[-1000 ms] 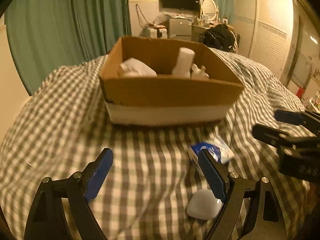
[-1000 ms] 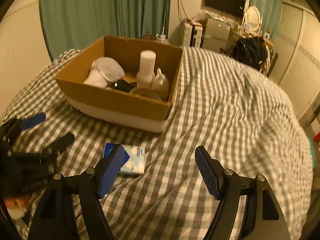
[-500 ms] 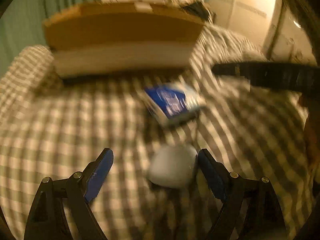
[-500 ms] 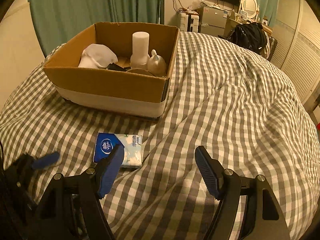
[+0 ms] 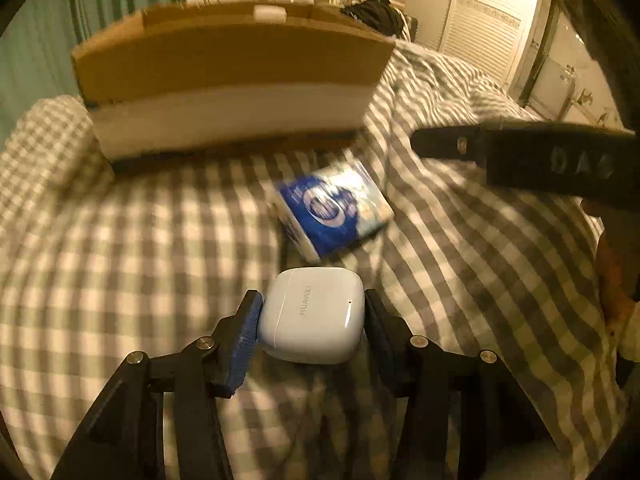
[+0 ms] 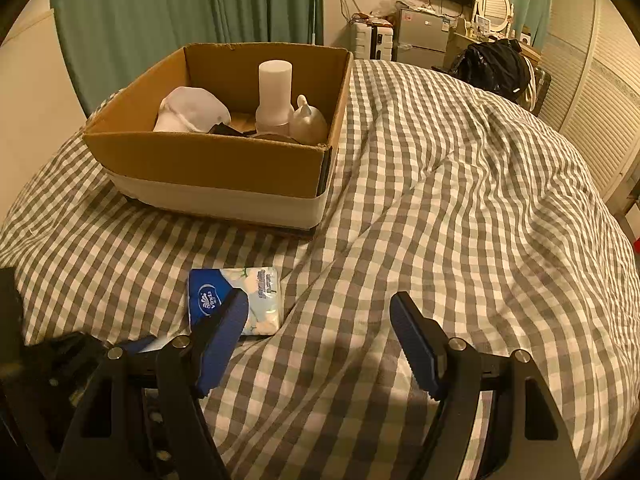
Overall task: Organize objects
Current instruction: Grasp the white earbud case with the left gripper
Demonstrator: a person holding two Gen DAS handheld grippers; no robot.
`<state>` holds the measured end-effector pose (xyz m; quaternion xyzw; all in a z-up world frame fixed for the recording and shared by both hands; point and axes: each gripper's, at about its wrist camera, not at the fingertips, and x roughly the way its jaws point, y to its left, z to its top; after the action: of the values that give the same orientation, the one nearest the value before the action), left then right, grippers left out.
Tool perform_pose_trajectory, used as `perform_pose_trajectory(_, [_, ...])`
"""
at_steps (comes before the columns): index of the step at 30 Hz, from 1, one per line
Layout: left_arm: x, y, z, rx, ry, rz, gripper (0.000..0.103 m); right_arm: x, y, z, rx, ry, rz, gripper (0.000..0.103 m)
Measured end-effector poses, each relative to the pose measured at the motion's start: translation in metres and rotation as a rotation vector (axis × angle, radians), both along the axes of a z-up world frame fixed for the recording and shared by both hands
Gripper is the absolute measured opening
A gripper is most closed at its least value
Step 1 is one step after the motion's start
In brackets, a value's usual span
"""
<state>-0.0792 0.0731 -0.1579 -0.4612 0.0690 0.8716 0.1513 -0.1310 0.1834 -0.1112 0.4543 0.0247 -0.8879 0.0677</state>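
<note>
— Checked bedding (image 5: 132,240) fills the left wrist view. What does that hand have?

— The left gripper (image 5: 312,316) has its two pads pressed on either side of a white earbud case (image 5: 314,316), so it is clamped on it. The case sits on the bedding right between the fingers, its longer side running from pad to pad.

— And where does the case have to go?

— My guess is the cardboard box (image 5: 228,80), which lies at twelve o'clock from the gripper, well apart. A blue tissue pack (image 5: 336,212) lies between them at about one o'clock, just beyond the case, so I would lift before carrying forward.

— Now the right wrist view?

— Same bedding (image 6: 460,200). The right gripper (image 6: 318,340) stands wide apart and holds nothing. The tissue pack (image 6: 256,300) lies at eleven o'clock, partly behind its left finger, long side running left to right. The box (image 6: 216,164) is farther off at eleven o'clock, with a white bottle (image 6: 274,92) and other things inside.

— Which hand is nearer the pack?

— The right one, I judge.
</note>
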Motion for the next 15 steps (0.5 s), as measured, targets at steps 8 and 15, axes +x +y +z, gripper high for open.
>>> perform_pose_trajectory(8, [-0.013,-0.031,0.031,-0.042,0.142,0.098,0.052,-0.006,-0.008,-0.008,-0.054,-0.049,0.040,0.078])
perform_pose_trajectory(15, [-0.030,-0.064,0.042,-0.077,0.190,0.177,0.052,-0.016,-0.027,-0.023,-0.051,-0.118,0.098,0.088])
